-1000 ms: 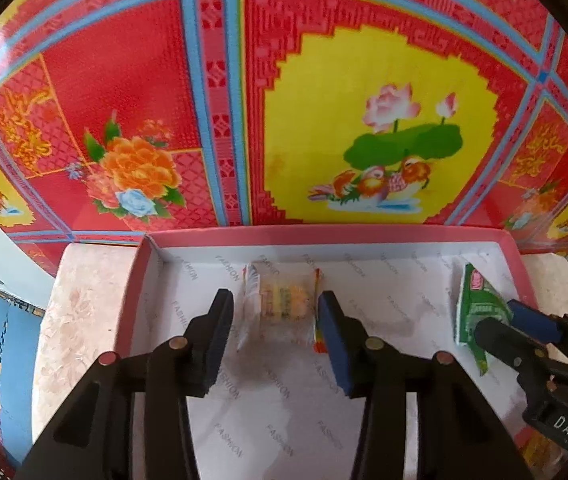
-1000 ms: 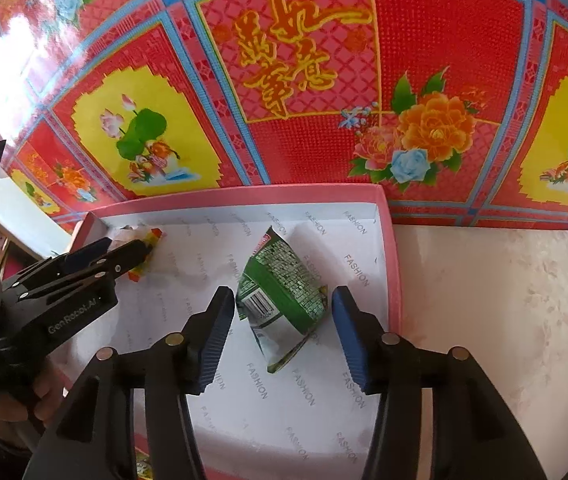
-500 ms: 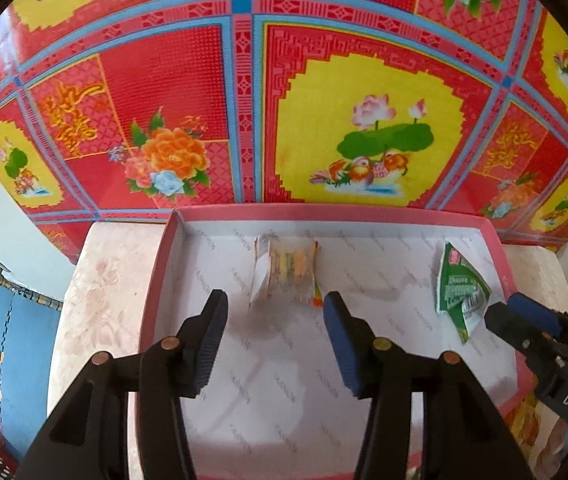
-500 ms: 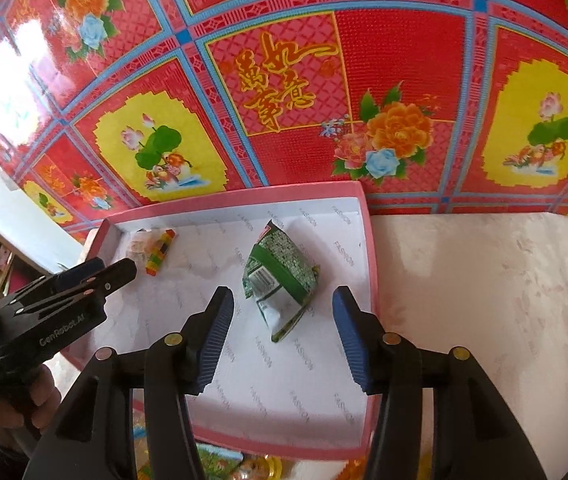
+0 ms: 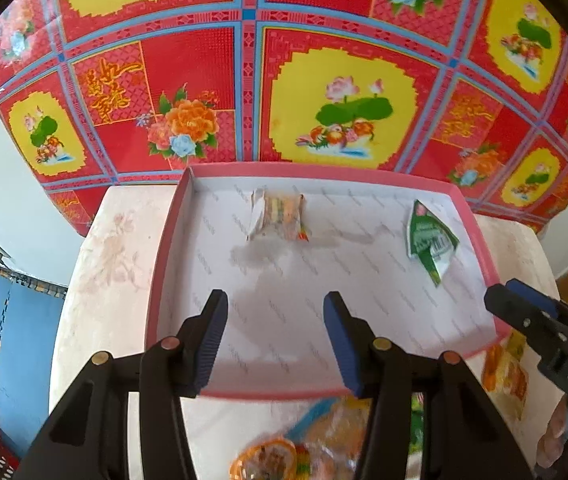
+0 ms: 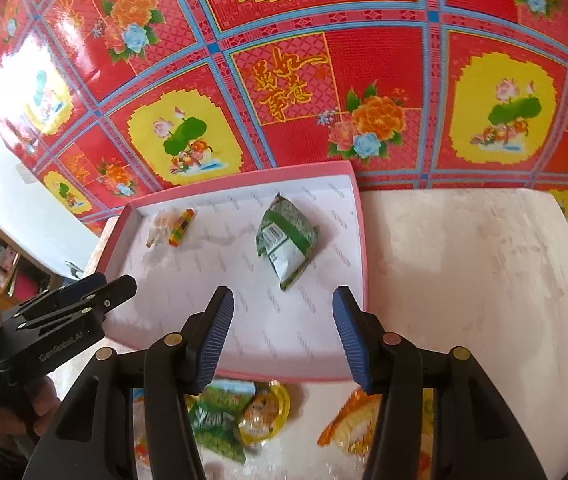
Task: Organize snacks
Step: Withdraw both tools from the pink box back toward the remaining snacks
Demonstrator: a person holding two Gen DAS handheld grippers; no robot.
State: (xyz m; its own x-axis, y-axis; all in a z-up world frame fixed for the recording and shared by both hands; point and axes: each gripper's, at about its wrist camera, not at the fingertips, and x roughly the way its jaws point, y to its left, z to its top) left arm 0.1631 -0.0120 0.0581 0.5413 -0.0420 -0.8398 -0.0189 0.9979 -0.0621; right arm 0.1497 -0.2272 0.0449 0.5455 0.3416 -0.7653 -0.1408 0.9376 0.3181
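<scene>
A pink-rimmed tray (image 5: 172,240) with white lining lies on a pale marbled table. In it lie a clear candy packet (image 5: 280,216) at the back left and a green snack packet (image 5: 429,240) at the right; both also show in the right wrist view, the candy packet (image 6: 172,226) and the green packet (image 6: 285,240). My left gripper (image 5: 275,332) is open and empty above the tray's front part. My right gripper (image 6: 282,328) is open and empty over the tray's front right. Several loose snacks (image 6: 240,412) lie on the table in front of the tray.
A red and yellow flowered cloth (image 5: 343,100) hangs behind the table. The bare tabletop (image 6: 475,272) stretches right of the tray. The floor with a blue mat (image 5: 12,320) lies to the left. An orange snack packet (image 5: 503,372) lies at the tray's front right corner.
Both grippers have pulled back and up from the tray, leaving the candy packet and the green packet lying in it. The loose snacks in front of the tray have come into view.
</scene>
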